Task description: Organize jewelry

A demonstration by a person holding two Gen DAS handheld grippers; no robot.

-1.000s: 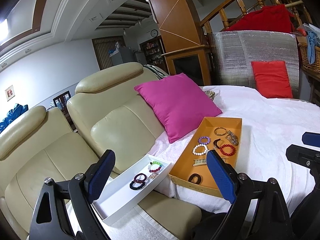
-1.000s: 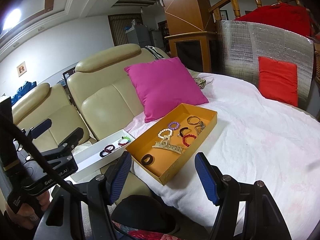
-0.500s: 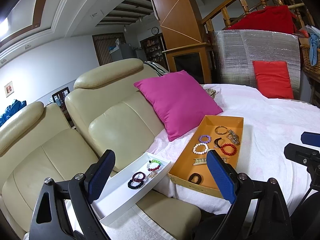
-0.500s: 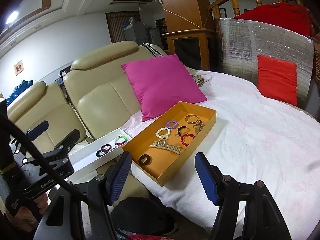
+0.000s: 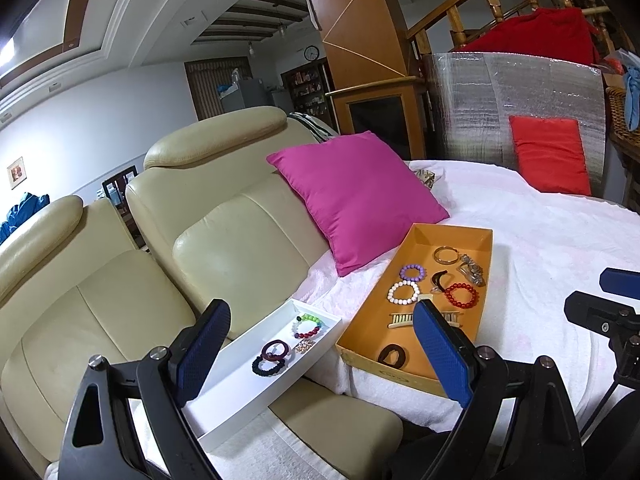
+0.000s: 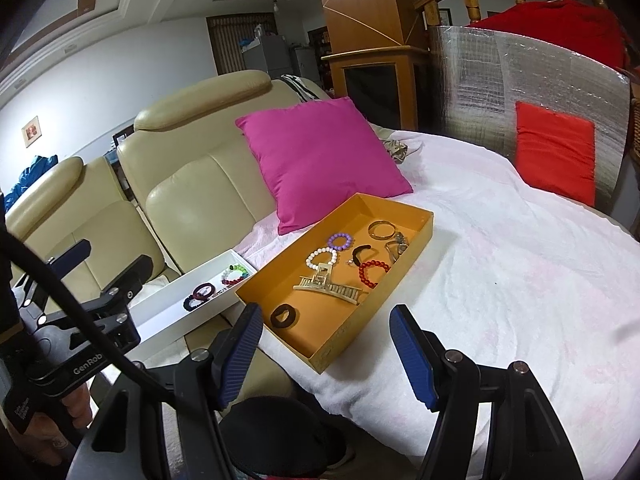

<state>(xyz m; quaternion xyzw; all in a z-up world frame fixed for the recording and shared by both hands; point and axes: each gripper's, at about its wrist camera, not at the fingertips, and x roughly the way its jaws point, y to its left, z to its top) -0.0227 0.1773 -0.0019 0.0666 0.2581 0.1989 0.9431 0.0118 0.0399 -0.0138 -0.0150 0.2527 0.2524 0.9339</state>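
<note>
An orange tray (image 5: 452, 236) (image 6: 416, 246) lies on a white-covered surface and holds several bracelets, a gold hair claw (image 6: 330, 286) and a black hair tie (image 6: 283, 316). A white tray (image 5: 240, 384) (image 6: 168, 312) to its left rests on the sofa seat with a few bracelets, among them a multicoloured one (image 5: 307, 326). My left gripper (image 5: 320, 350) is open and empty, held back from both trays. My right gripper (image 6: 326, 350) is open and empty, in front of the orange tray's near corner.
A cream leather sofa (image 5: 224, 236) runs along the left. A magenta cushion (image 5: 352, 196) leans behind the orange tray. A red cushion (image 5: 550, 156) stands against a silver foil panel (image 6: 476, 84) at the back right. A white cloth (image 6: 520, 280) covers the surface.
Both grippers have drifted slightly; the view of the trays has shifted a little. Both stay open and empty, and no item has moved.
</note>
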